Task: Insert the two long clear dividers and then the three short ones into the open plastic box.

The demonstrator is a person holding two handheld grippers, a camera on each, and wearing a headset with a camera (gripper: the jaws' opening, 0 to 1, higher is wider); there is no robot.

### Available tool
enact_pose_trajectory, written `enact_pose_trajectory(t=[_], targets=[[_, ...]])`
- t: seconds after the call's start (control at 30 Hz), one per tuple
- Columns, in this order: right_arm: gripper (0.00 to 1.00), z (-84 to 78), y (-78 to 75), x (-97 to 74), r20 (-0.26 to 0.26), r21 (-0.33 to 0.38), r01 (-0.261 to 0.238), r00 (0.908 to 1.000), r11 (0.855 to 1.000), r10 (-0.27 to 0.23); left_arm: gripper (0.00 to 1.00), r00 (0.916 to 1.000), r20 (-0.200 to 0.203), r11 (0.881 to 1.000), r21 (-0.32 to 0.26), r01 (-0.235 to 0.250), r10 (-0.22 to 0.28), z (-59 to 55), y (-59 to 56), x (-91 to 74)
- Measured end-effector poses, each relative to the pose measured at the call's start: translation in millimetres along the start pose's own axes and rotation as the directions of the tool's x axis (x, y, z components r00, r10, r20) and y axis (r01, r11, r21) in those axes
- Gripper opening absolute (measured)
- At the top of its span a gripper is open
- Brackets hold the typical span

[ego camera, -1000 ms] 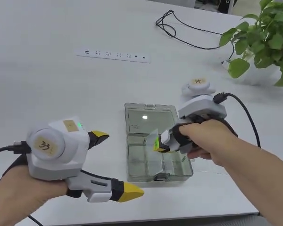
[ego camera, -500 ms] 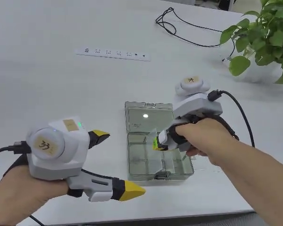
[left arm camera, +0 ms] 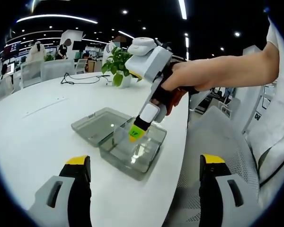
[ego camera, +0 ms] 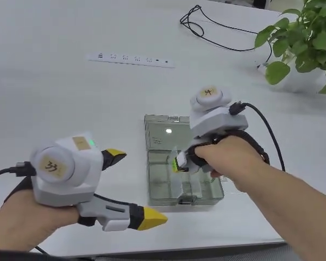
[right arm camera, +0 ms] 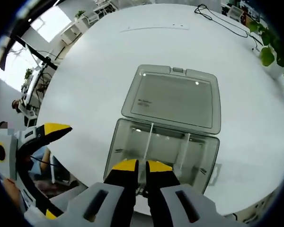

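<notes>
Table (ego camera: pixel 54 98) — box (ego camera: pixel 158 137), power strip (ego camera: pixel 133 60), potted plant (ego camera: pixel 309 32).

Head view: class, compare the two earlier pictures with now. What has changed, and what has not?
The right tongs, shut on a clear divider over the box, swung their body leftward while the tips stayed in place. The left tongs stayed open and still; the box did not move.

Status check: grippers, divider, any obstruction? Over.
Left hand-held gripper open, empty, off to the side. Right hand-held gripper shut on clear divider, down in open plastic box. No obstruction seen.
</notes>
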State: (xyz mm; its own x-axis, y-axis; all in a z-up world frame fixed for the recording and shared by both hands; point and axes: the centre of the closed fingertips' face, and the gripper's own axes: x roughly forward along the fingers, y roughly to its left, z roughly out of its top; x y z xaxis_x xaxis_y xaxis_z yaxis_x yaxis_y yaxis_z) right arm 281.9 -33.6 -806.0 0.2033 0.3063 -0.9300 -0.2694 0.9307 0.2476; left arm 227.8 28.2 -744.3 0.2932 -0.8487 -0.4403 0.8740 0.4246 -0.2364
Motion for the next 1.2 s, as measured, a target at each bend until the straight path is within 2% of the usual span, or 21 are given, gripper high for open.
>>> enact_pose_trajectory(t=[0.4,0.63,0.8,0.9,0.97,1.07,1.17,1.2], targets=[[0.09,-3.4,-2.3,14.0,0.007,-0.006,-0.028,0.9996,1.0,0.028,0.98,0.9999,-0.008,1.0,-0.001,-0.013,0.013,-2.3,4.7,-0.9],[0.09,-3.8,-1.2,16.6,0.021,-0.012,-0.045,0.9988,0.999,0.045,0.98,0.9998,-0.003,1.0,-0.007,-0.02,0.02,0.5,5.9,-1.6],[0.1,-4.4,-1.1,14.6,0.043,-0.016,-0.076,0.9961,0.997,0.076,0.98,0.9996,-0.004,1.0,-0.007,-0.027,0.027,1.8,5.4,-2.0],[0.12,-4.6,-0.1,13.5,0.06,-0.012,-0.102,0.9929,0.995,0.103,0.98,0.9994,-0.003,0.999,-0.01,-0.033,0.033,3.3,5.0,-3.1],[0.18,-4.6,-1.4,12.3,0.077,0.001,-0.118,0.9901,0.993,0.118,0.98,0.9991,-0.004,0.999,-0.009,-0.042,0.042,4.2,4.4,-4.7],[0.18,-3.2,0.5,7.8,0.098,0.025,-0.154,0.9837,0.988,0.151,0.97,0.9986,-0.004,0.999,-0.015,-0.053,0.053,4.5,4.6,-7.1],[0.18,0.0,1.8,0.6,0.124,0.019,-0.173,0.9777,0.985,0.169,0.97,0.9977,-0.008,0.998,-0.014,-0.067,0.067,5.1,4.3,-10.1],[0.18,2.5,2.9,-3.1,0.14,0.017,-0.188,0.973,0.982,0.184,0.97,0.9973,-0.007,0.997,-0.016,-0.073,0.073,6.0,4.1,-11.6]])
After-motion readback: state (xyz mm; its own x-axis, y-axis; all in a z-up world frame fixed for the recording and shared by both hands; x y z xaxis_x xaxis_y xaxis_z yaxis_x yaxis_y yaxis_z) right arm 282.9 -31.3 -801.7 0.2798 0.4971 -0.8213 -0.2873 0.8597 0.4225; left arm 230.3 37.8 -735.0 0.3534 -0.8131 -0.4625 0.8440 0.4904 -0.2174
